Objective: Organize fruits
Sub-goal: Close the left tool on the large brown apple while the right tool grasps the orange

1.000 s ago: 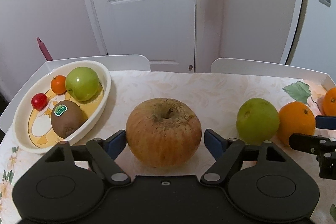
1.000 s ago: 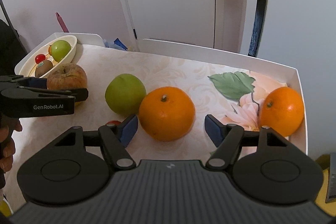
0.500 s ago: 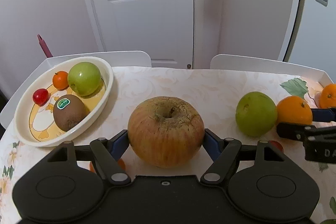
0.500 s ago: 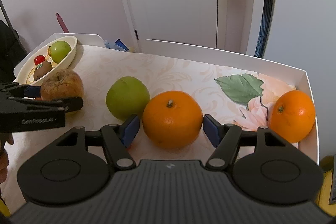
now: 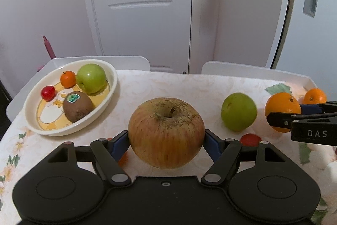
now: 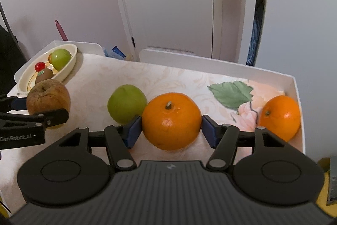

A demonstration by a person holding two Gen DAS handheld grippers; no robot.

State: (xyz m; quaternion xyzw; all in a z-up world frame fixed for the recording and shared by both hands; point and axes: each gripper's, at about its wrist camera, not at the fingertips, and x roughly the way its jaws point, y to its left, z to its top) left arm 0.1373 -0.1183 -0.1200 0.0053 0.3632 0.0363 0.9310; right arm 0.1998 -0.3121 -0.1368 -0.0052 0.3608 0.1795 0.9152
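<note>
white panelled door (image 5: 143,10) and pale walls stand behind a white-rimmed table (image 6: 221,61) under a floral cloth (image 5: 172,85). on that cloth the left gripper (image 5: 166,141) has its blue pads tight against both flanks of a big russet apple (image 5: 166,132), which looks slightly raised off the cloth, and the right gripper (image 6: 171,130) is closing its jaws round a large orange (image 6: 171,120), one pad touching the skin and the other a hair off it. between the two fruits sits a green apple (image 6: 126,103), just beside the orange. a second orange (image 6: 281,116) lies near the table's right rim. to the far left an oval dish (image 5: 105,98) carries another green apple (image 5: 91,78), a kiwi (image 5: 78,106) with a small green sticker whose print is too small to read, a red cherry tomato (image 5: 48,93) and a small mandarin (image 5: 67,78). the left wrist view alone shows a small red fruit (image 5: 250,139) on the cloth past its right finger, a scrap of orange peeping by its left finger, and the letters "das" on the right gripper's side; the right wrist view alone shows "genrobot.ai" on the left gripper's side, the printed green leaf (image 6: 231,93) in full and blue clutter (image 6: 114,52) behind the table. a pink stick (image 6: 61,30) leans at the wall in both.
</note>
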